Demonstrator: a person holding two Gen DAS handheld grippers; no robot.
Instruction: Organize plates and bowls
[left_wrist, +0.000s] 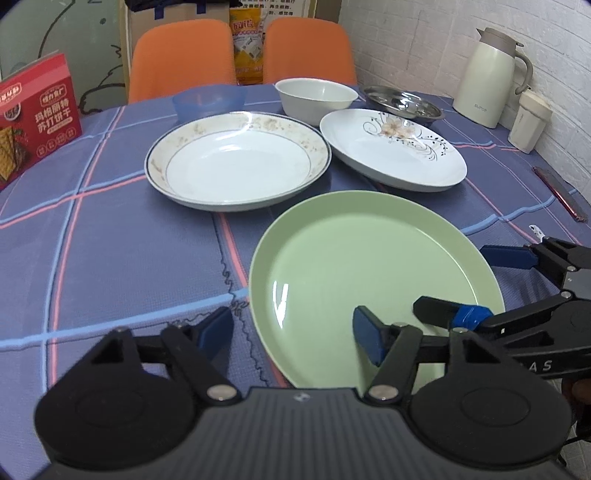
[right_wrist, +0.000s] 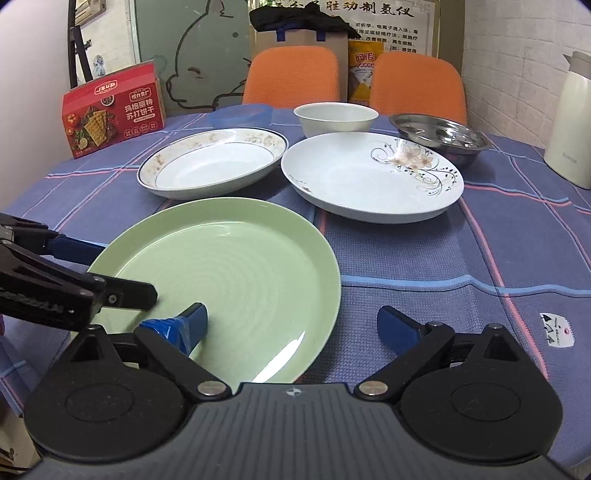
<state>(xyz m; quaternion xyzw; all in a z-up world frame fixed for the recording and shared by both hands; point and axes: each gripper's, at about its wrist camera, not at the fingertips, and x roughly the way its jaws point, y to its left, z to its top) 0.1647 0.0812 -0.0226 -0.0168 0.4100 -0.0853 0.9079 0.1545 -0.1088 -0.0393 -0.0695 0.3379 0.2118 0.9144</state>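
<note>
Red cracker box (right_wrist: 112, 110) reads 苏打饼干 — cream jug (left_wrist: 487, 77) reads "SUPOR".

— What covers the surface (right_wrist: 424, 258)?
— A blue checked cloth (left_wrist: 110, 258).
— And on it?
— Lower centre, a green plate (right_wrist: 229, 258); above it two white plates, one gold-rimmed (left_wrist: 236, 162), one flowered (left_wrist: 391, 151). Farther up, a blue bowl (left_wrist: 208, 99), a white bowl (left_wrist: 316, 98), a steel dish (left_wrist: 402, 103).
— The edges?
— Red cracker box (right_wrist: 112, 110) upper left; jug (left_wrist: 487, 77) and cup (left_wrist: 528, 122) upper right.
</note>
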